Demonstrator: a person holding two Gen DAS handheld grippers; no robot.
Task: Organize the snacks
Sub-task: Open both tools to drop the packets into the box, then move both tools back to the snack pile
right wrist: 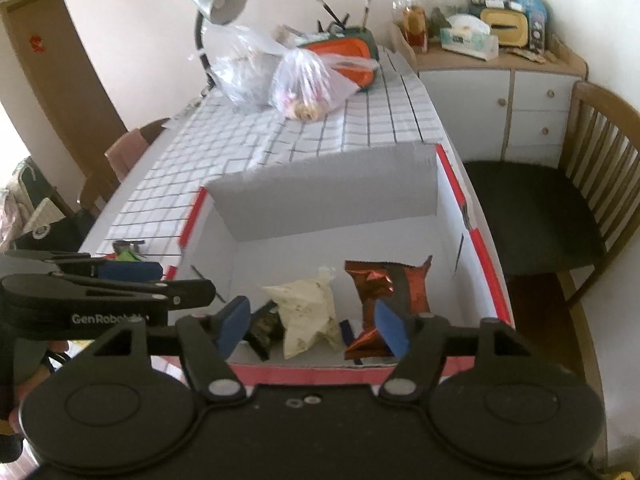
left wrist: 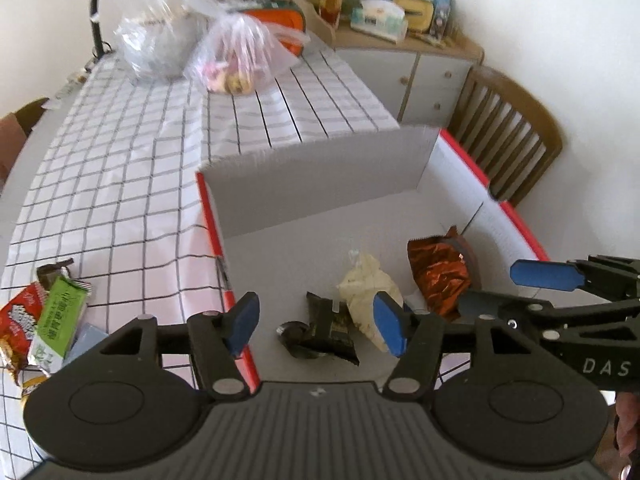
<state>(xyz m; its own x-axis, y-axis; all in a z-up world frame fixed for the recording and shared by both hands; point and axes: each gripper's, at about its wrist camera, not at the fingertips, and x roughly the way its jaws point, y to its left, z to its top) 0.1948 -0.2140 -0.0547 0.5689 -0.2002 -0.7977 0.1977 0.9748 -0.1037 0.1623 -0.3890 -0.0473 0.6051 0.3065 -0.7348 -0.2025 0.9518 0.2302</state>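
A white cardboard box (left wrist: 320, 172) with a red rim stands on the checked tablecloth. On its floor lie a black packet (left wrist: 332, 320), a cream packet (left wrist: 368, 284) and a copper foil packet (left wrist: 440, 276). My left gripper (left wrist: 316, 322) hovers open above the box's near left part, with nothing between its blue pads. From the right, my right gripper (left wrist: 516, 288) reaches in, also open. In the right wrist view the right gripper (right wrist: 313, 326) is open and empty over the cream packet (right wrist: 308, 312) and copper packet (right wrist: 384, 284). The left gripper (right wrist: 172, 278) shows at the left.
Loose snacks, a green packet (left wrist: 60, 320) and a red one (left wrist: 20, 320), lie on the cloth left of the box. Two tied plastic bags (left wrist: 236, 60), an orange case (right wrist: 344, 52) and a desk lamp (right wrist: 218, 0) stand at the far end. A wooden chair (right wrist: 560, 200) and a cabinet (right wrist: 500, 100) are on the right.
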